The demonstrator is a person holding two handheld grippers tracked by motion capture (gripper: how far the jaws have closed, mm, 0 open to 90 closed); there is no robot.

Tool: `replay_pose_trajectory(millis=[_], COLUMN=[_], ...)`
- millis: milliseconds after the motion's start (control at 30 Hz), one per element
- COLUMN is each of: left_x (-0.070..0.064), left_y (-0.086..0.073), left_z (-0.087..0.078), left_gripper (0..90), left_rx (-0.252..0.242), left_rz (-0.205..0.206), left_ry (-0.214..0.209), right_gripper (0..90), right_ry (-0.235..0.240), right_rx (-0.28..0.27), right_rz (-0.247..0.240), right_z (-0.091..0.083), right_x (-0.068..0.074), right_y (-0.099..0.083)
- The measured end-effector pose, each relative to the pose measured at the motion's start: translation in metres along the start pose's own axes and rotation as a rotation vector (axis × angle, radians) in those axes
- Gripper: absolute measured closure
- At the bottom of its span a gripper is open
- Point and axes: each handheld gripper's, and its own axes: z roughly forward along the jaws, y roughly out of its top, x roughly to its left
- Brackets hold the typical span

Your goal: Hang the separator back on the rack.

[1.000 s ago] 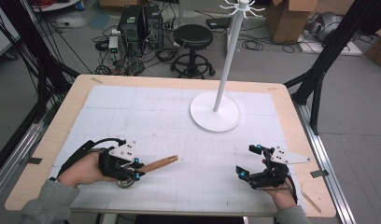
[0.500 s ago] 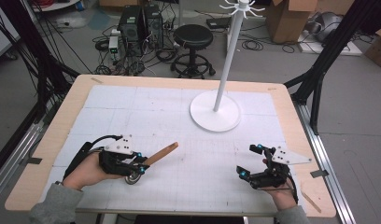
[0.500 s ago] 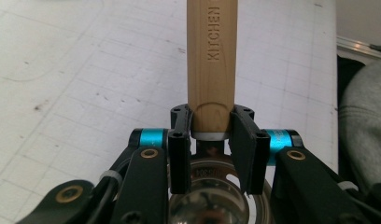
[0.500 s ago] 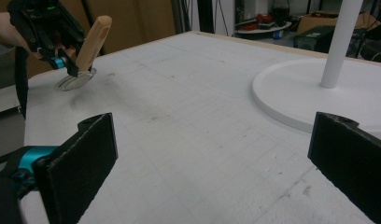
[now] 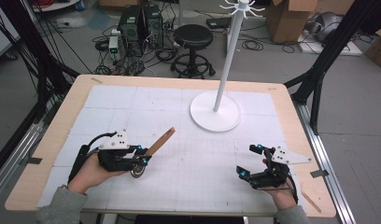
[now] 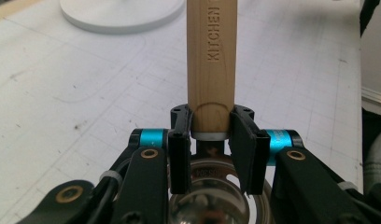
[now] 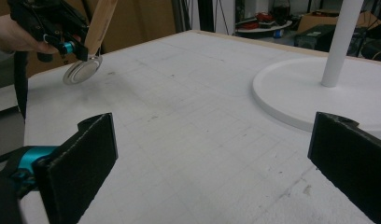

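Note:
A pizza cutter with a wooden handle and a round metal wheel is held at the table's front left. My left gripper is shut on the handle just above the wheel. The handle slants up and away toward the white stand. In the right gripper view the wheel hangs a little above the white mat, under the left gripper. My right gripper rests at the front right, jaws wide open, nothing between them.
The white stand has a round base and a tall pole with hooks at the top, at the back middle-right of the table. A white gridded mat covers the wooden table. A stool and boxes stand on the floor beyond.
My left gripper has raised the pizza cutter and tipped its handle up, more toward the stand. The right gripper has stayed put.

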Motion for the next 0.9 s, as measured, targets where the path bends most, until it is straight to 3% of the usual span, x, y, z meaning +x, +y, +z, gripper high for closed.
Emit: replay_pose_trajectory(millis=[133, 267, 433, 667, 733, 900], left_x=[0.000, -0.002, -0.005, -0.006, -0.006, -0.002], left_y=[0.002, 0.004, 0.008, 0.014, 0.015, 0.017], left_z=[-0.002, -0.001, 0.001, 0.005, 0.005, 0.004], left_gripper=[69.5, 69.5, 69.5, 69.5, 69.4, 69.4], left_rx=[-0.031, -0.070, -0.110, -0.147, -0.167, -0.210], left_rz=[-0.001, -0.012, -0.017, -0.025, -0.010, -0.048], left_ry=[0.032, 0.107, 0.122, 0.173, 0.192, 0.209], right_gripper=[0.6, 0.6, 0.6, 0.6, 0.6, 0.6], right_ry=[-0.005, -0.006, -0.005, -0.002, -0.005, -0.003], right_rx=[-0.005, -0.003, -0.004, -0.006, -0.006, -0.005], right_rz=[-0.001, 0.005, 0.005, 0.002, 0.005, 0.003], right_z=[-0.001, -0.002, -0.002, -0.002, -0.002, -0.002], right_x=[-0.001, 0.000, 0.000, 0.000, 0.000, 0.000], right_y=[0.000, 0.000, 0.000, 0.000, 0.000, 0.000])
